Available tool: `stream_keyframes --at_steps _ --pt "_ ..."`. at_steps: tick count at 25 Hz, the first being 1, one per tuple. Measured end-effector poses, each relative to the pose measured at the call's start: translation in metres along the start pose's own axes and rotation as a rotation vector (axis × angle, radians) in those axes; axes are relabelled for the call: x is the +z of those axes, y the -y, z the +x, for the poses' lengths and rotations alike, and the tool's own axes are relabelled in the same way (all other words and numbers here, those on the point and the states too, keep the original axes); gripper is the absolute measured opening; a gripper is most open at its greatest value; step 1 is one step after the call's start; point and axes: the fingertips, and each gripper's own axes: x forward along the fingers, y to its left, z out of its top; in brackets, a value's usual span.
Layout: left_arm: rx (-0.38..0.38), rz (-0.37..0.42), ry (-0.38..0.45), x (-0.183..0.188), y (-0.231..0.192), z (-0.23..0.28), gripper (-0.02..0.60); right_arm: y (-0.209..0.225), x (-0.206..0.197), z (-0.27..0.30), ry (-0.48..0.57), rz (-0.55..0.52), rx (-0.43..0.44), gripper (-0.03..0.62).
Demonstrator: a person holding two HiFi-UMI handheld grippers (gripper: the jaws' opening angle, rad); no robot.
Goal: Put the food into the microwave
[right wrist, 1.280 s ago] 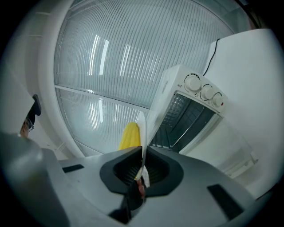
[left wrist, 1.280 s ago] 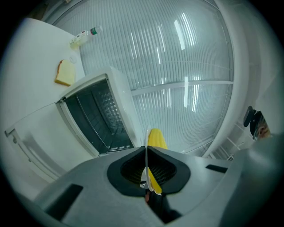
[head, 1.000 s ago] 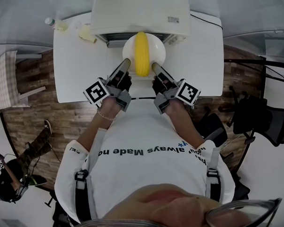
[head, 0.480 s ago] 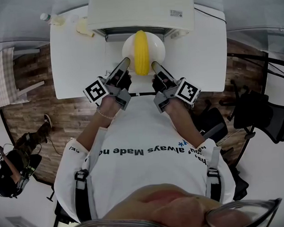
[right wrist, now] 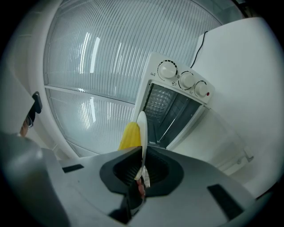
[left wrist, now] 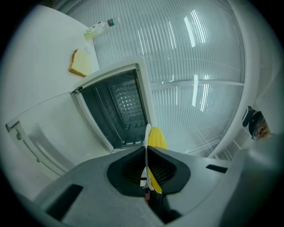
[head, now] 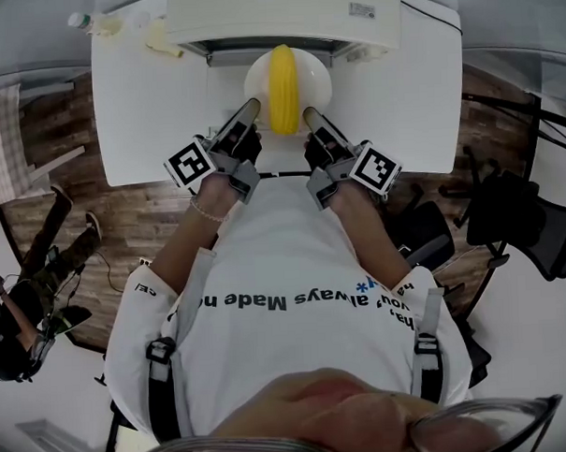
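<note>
Pinching plate (head: 320,76) rim on L side w/ left gripper (head: 250,106), R side w/ right gripper (head: 308,112), both pairs of jaws pressed tight on thin edge. Banana (head: 283,87) lengthwise on plate, right at mouth of open microwave (head: 283,12), over white table (head: 147,114). Bread slice (left wrist: 79,63) & bottle (left wrist: 101,27) off at far-left corner

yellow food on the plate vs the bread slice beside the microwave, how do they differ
The yellow food is long and bright; the bread is a pale wedge with a brown crust. The yellow food sits on a plate gripped by the left claw and right claw; the bread lies bare on the table, untouched. Both are yellowish.
</note>
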Motion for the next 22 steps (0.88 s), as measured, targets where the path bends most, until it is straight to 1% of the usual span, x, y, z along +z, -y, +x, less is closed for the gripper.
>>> stream_keyframes --at_steps 4,8,12,16,19,22 --pt "0.013 0.023 -0.013 0.005 -0.016 0.006 0.018 0.014 0.0 0.011 -0.002 -0.003 -0.001 0.021" --pt "0.037 0.053 -0.028 0.011 -0.034 0.01 0.018 0.028 0.0 0.022 -0.008 0.021 -0.008 0.021" --pt "0.03 0.028 -0.025 0.016 -0.046 0.016 0.018 0.038 0.002 0.032 -0.018 -0.001 -0.015 0.021" --pt "0.03 0.03 -0.033 0.021 -0.054 0.022 0.018 0.046 0.004 0.041 -0.02 0.012 -0.02 0.021" --pt "0.039 0.058 -0.045 0.026 -0.063 0.027 0.018 0.053 0.009 0.048 -0.028 -0.015 -0.028 0.021" --pt "0.039 0.054 -0.051 0.03 -0.068 0.033 0.018 0.06 0.012 0.054 -0.029 -0.019 -0.035 0.021"
